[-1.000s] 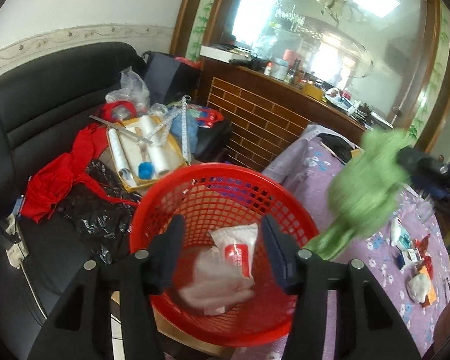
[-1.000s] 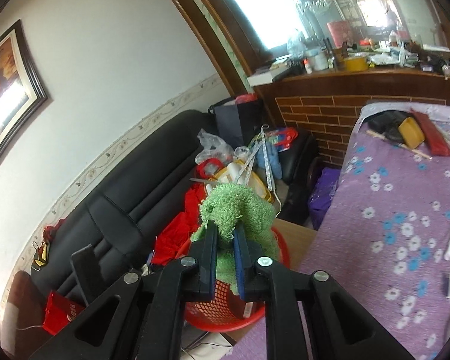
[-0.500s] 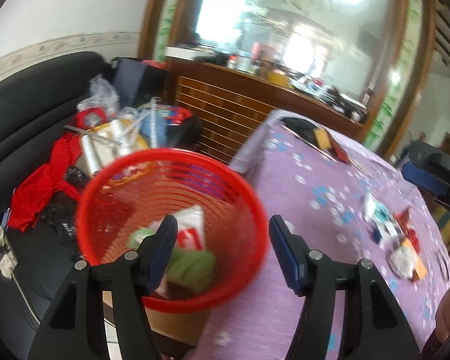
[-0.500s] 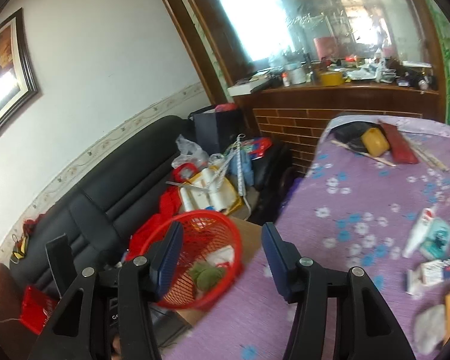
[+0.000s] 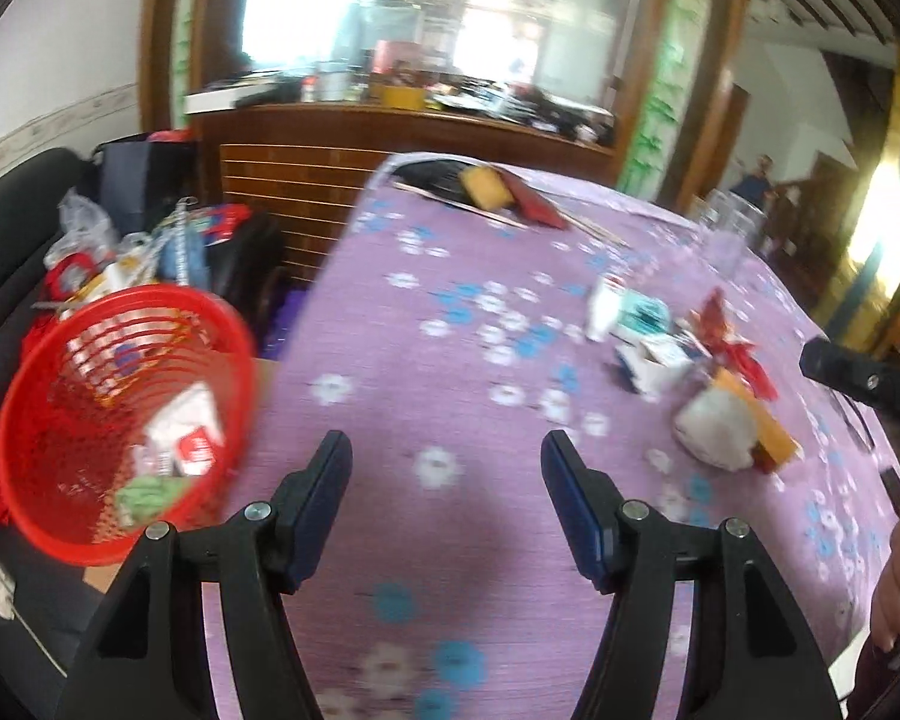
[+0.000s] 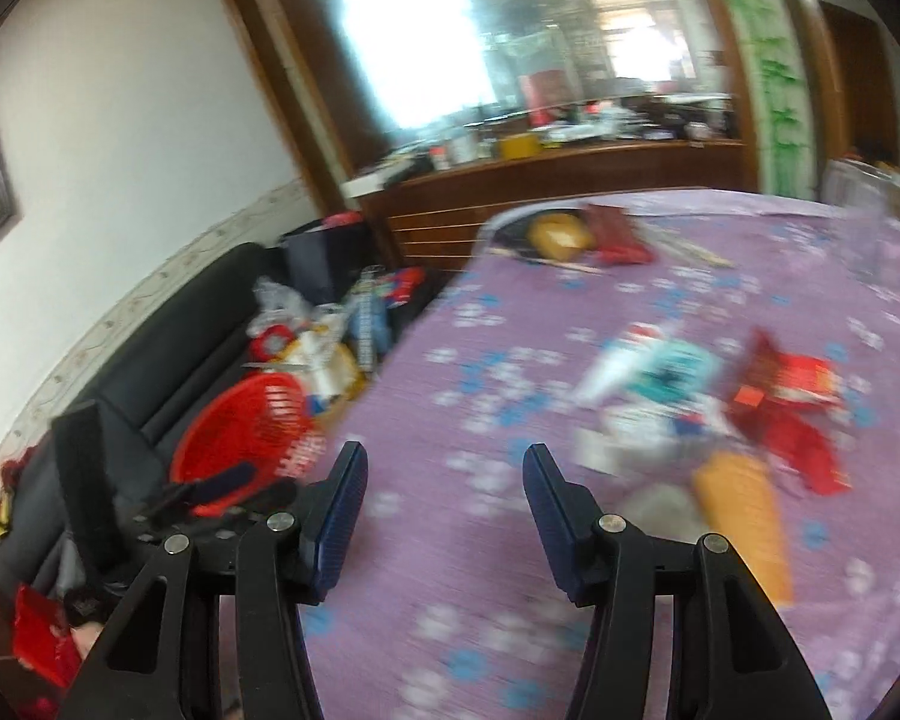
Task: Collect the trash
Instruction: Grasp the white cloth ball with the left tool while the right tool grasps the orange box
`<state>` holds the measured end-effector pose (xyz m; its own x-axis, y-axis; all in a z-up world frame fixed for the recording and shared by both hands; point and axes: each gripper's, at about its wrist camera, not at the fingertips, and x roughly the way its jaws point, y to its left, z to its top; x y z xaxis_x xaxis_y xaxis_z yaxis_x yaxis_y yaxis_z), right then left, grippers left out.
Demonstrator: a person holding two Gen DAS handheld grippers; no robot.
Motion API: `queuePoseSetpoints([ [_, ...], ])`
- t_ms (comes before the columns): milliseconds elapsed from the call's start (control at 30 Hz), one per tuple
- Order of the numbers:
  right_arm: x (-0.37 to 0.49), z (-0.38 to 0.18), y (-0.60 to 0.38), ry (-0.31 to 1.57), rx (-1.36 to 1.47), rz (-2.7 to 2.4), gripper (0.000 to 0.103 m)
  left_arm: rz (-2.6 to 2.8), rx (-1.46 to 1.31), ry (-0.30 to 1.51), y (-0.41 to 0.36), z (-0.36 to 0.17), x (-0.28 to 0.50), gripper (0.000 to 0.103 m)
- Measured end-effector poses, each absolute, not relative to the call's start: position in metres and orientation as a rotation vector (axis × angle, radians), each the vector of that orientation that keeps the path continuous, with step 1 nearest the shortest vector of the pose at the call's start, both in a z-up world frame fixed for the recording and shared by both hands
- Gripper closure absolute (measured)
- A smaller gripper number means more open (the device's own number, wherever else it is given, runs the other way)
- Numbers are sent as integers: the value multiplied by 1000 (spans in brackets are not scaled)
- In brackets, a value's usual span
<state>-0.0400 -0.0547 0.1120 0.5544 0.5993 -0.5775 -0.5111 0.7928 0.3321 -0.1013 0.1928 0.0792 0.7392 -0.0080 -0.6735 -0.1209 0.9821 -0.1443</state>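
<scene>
- The step in hand looks like the way back from the red basket (image 5: 120, 420) at the table edge (white wrapper and green cloth lie inside) to the trash pile (image 6: 708, 420) on the purple tablecloth (image 5: 450, 360).
- The left gripper (image 5: 447, 504) and right gripper (image 6: 444, 516) have just been opening; jaws are spread, nothing between.
- Next: close on one piece, perhaps the crumpled white wad (image 5: 717, 429), light and soft.
</scene>
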Motion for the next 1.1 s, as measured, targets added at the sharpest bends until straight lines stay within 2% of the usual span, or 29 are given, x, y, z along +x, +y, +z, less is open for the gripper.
queuePoseSetpoints([
  [233, -43, 76, -125, 767, 10, 490, 44, -17, -146, 774, 148, 74, -87, 39],
  [533, -43, 37, -93, 734, -391, 331, 46, -63, -112, 803, 121, 70, -81, 39],
  [600, -38, 31, -89, 727, -440, 300, 56, -68, -118, 811, 119, 70, -79, 39],
  [633, -35, 29, -89, 732, -448, 293, 72, -72, -122, 816, 118, 70, -77, 39],
  [833, -33, 41, -111, 721, -356, 266, 73, -126, -151, 859, 101, 68, -63, 39],
  [1100, -53, 70, -166, 672, -52, 338, 74, -181, -132, 912, 52, 58, -33, 36],
])
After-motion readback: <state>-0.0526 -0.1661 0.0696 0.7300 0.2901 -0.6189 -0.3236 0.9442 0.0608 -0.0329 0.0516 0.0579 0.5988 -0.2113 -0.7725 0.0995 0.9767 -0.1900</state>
